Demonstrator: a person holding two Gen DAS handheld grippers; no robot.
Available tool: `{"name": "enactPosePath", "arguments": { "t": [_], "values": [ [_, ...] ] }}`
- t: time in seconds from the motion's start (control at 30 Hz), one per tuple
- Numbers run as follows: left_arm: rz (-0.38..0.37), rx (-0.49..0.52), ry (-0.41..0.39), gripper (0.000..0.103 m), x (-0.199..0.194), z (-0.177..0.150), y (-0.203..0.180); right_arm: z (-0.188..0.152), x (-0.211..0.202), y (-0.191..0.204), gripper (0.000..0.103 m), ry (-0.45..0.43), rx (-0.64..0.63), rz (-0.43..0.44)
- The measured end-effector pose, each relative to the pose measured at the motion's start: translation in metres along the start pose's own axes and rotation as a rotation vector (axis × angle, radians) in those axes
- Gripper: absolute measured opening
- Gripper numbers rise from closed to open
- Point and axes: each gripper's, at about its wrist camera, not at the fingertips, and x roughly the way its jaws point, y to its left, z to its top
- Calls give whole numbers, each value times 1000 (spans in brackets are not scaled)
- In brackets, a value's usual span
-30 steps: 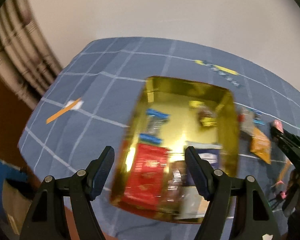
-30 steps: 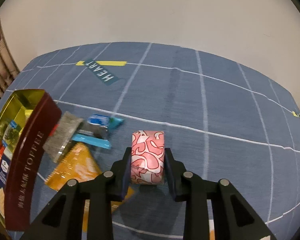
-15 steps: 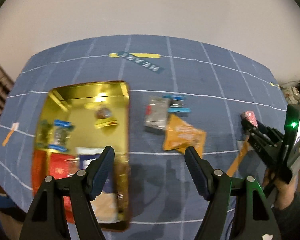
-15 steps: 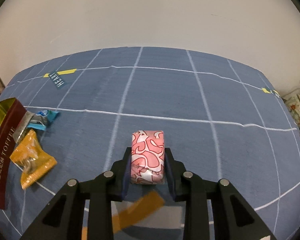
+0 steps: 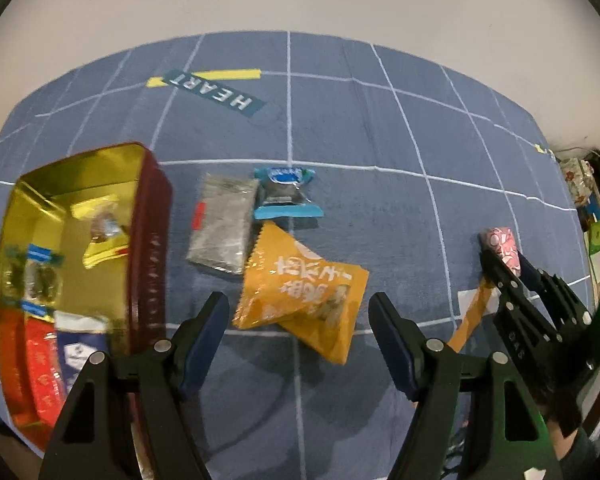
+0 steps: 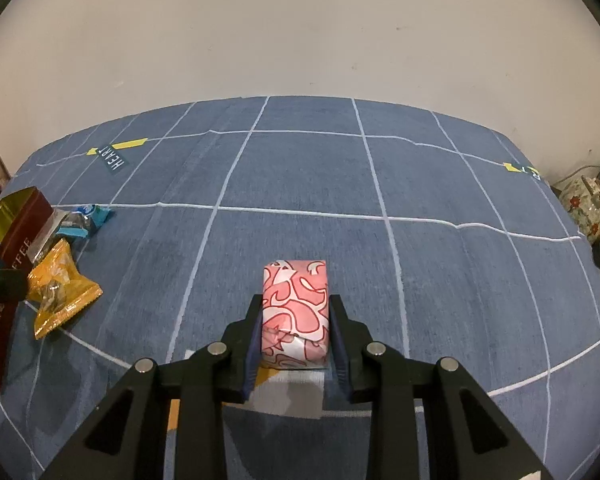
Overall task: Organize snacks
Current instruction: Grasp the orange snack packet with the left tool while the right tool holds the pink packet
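We hold the left claw (image 5: 298, 344) jaws apart, pointing steeply down over the blue gridded cloth (image 5: 380, 200) on the bench. Nothing sits between its fingers; the orange packet (image 5: 300, 300) lies on the cloth just beyond the tips. Behind it lie a silver sachet (image 5: 222, 226) and a blue-ended wrapped sweet (image 5: 286, 194), side by side and touching or nearly so; the orange packet's corner reaches the silver one.

Left of these stands the open toffee tin (image 5: 150, 248), dark red outside, gold inside. In it we see a red packet (image 5: 40, 360), a blue-and-white packet (image 5: 78, 354), a blue-ended sweet (image 5: 36, 276) and a yellow-wrapped sweet (image 5: 102, 236). The picture here is blurred, so finer detail escapes us.

Our right claw (image 6: 295, 320) is clamped on a pink-and-white patterned packet (image 6: 295, 304), held clear of the cloth, well to the right of the tin and loose snacks. From the left wrist view the same claw (image 5: 504, 258) shows at the right edge with the packet (image 5: 500, 246) at its tip. An orange tape strip (image 5: 470, 316) lies beneath it.

A "HEART" label (image 5: 216, 94) sits near the far edge of the cloth.
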Motion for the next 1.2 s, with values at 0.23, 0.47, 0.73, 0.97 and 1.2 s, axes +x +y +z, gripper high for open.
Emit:
{"name": "enactPosePath", "arguments": {
  "t": [0.23,0.47,0.73,0.97,1.2],
  "values": [
    [34,18,19,69,21,8,-8,-1,-1,0,31,-10,2,9],
    [40,18,32,62,29,8,-9,-1,0,1,32,-9,-5,4],
    [39,33,20,52,24,6,-8,-1,0,1,32,-8,-6,3],
    [72,60,15,46,13,-5,-8,-1,0,2,32,-8,-9,1],
    [78,67,11,46,2,-15,-7,-1,0,2,32,-8,-9,1]
  ]
}}
